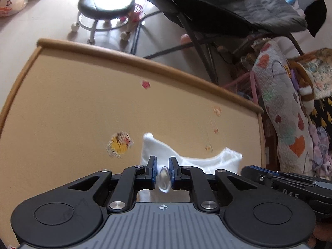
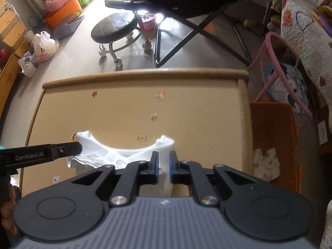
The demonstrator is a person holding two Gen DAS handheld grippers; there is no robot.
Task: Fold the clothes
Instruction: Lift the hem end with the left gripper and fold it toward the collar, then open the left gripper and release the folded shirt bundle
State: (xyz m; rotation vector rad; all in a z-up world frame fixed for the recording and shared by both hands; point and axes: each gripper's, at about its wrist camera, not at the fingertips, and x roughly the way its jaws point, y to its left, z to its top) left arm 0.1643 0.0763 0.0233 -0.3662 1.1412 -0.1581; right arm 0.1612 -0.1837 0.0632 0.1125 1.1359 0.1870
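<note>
On the near half of the table [image 2: 197, 112] lay the garment [image 2: 128, 155], a white knit piece with a scooped edge curving between two raised corners. Left gripper [image 1: 163, 171] sat over the left side, jaws nearly closed with only a narrow gap; a translucent blob showed in that gap, likely a lens artifact or thin fabric, couldn't tell. From the right wrist view its tip [image 2: 76, 147] touched the left corner of the cloth, which was bunched and wrinkled below it, so it was probably pinching that corner, though the grip itself was hidden. Right gripper [image 2: 164, 170] was set over the right corner, jaws close together with white fabric visible running through the gap; looked like a pinch on the cloth, not fully confirmable. My read: both corners were held symmetrically so the piece could be lifted or pulled taut and laid over for a fold. Fabric looked soft, thin, limp, ribbed at the right hem. Tabletop was smooth tan laminate with a rounded wooden rim and several worn stickers [image 2: 94, 93].
</note>
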